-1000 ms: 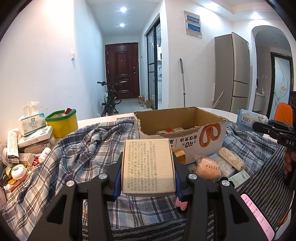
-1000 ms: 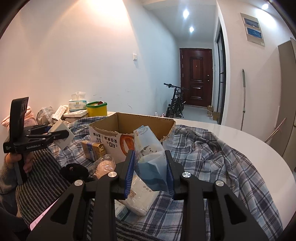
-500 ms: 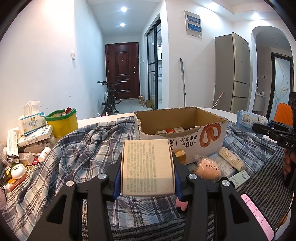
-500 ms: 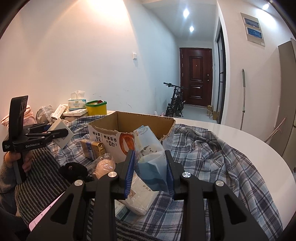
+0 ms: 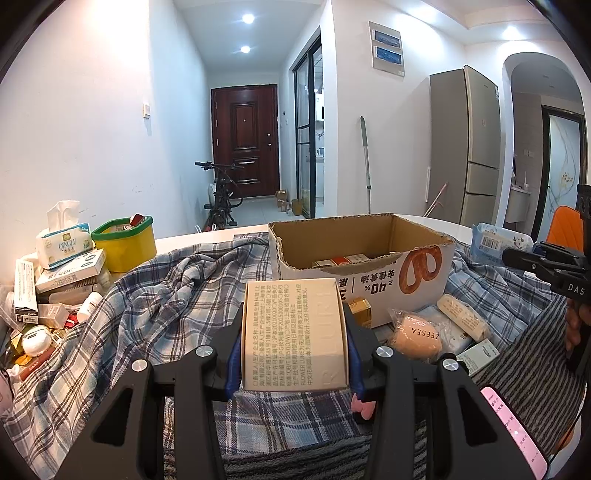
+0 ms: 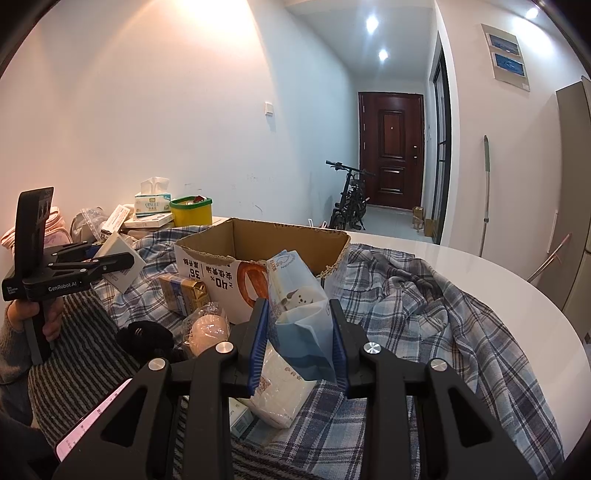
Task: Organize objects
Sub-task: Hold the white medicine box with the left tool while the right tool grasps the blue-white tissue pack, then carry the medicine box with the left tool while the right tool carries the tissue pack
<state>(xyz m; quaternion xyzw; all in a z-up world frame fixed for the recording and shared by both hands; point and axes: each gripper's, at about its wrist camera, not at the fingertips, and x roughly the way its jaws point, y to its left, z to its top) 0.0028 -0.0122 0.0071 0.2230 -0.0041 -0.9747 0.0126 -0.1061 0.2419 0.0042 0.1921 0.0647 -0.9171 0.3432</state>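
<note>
Plaid cloth [image 5: 155, 306]: cardboard box [image 5: 364, 254] amid scattered packets [image 5: 439, 332].

both views sharp, no motion blur. light from recessed ceiling spots [image 5: 248, 18] in the hallway, cool and even. right wrist view has a warm bright wash on the left wall [image 6: 192, 40] and soft glare on the white desk [image 6: 491, 280]. heavy fisheye bend, black vignette at corners. foreground gripper bodies dark, little detail.
</note>
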